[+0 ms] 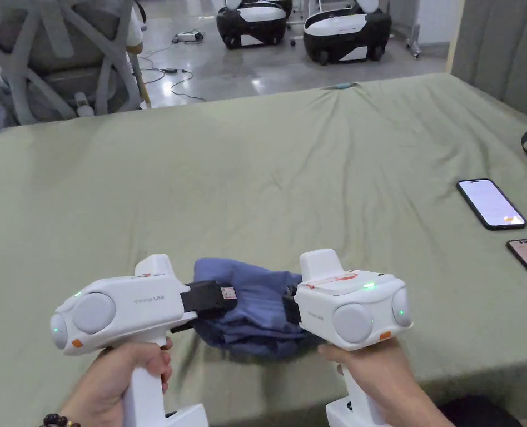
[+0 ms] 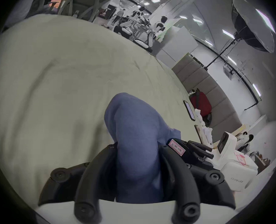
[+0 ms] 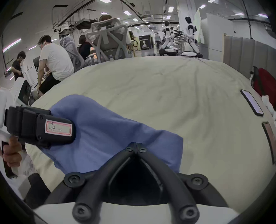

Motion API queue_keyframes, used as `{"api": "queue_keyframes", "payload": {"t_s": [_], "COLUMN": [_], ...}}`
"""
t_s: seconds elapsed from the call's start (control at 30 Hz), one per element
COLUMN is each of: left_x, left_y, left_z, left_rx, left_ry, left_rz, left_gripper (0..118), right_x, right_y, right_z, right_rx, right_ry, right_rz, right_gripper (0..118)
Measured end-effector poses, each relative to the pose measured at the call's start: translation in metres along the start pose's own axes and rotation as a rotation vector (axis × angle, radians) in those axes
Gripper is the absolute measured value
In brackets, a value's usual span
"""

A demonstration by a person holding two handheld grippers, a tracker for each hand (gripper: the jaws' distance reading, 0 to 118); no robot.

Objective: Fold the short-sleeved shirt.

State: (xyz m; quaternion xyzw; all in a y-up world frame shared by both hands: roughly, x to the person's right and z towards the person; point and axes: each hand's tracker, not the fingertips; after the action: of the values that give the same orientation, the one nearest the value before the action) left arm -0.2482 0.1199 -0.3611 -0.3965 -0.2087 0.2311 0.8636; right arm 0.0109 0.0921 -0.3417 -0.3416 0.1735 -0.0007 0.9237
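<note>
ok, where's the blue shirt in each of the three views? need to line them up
Head view: blue shirt bunched at bottom centre, between the two grippers.
Left gripper view: lower centre, a thick fold rising between that gripper's own jaws.
Right gripper view: lower left to centre, its edge pinched at the closed jaw tips.
Shared landmark: the lit phone on the green sheet, right of the shirt.

Grey brand lettering on side of left gripper (image 1: 212, 303) body and right gripper (image 1: 290, 306) body; too small to read. Red-bordered sticker on left gripper's black head carries handwritten marks, not legible.
</note>
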Motion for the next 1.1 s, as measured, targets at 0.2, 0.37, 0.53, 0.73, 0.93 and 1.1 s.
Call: {"api": "queue_keyframes", "payload": {"t_s": [0.2,0.37,0.53,0.73,0.93,1.1], "left_x": [-0.098,-0.21,-0.314,-0.4,-0.396,-0.38], "left_y": [0.041,0.06,0.073,0.085,0.083,0.086], "left_z": [0.086,0.174,0.256,0.305,0.291,0.309], "left_rx": [0.047,0.11,0.149,0.211,0.232,0.384], "left_ry": [0.058,0.155,0.247,0.382,0.421,0.449], "left_rz": [0.009,0.054,0.059,0.15,0.04,-0.05], "left_gripper": [32,32,32,32,52,110], "right_x": [-0.112,-0.211,-0.305,-0.354,-0.356,-0.352], "right_y": [0.044,0.093,0.118,0.117,0.11,0.11], "right_z": [-0.032,-0.05,-0.074,-0.114,-0.128,-0.123], "right_rx": [0.094,0.301,0.452,0.459,0.43,0.417], "right_ry": [0.051,0.112,0.17,0.247,0.258,0.267], "right_rz": [0.122,0.158,0.215,0.33,0.355,0.38], "right_gripper": [0,0,0,0,0,0]}}
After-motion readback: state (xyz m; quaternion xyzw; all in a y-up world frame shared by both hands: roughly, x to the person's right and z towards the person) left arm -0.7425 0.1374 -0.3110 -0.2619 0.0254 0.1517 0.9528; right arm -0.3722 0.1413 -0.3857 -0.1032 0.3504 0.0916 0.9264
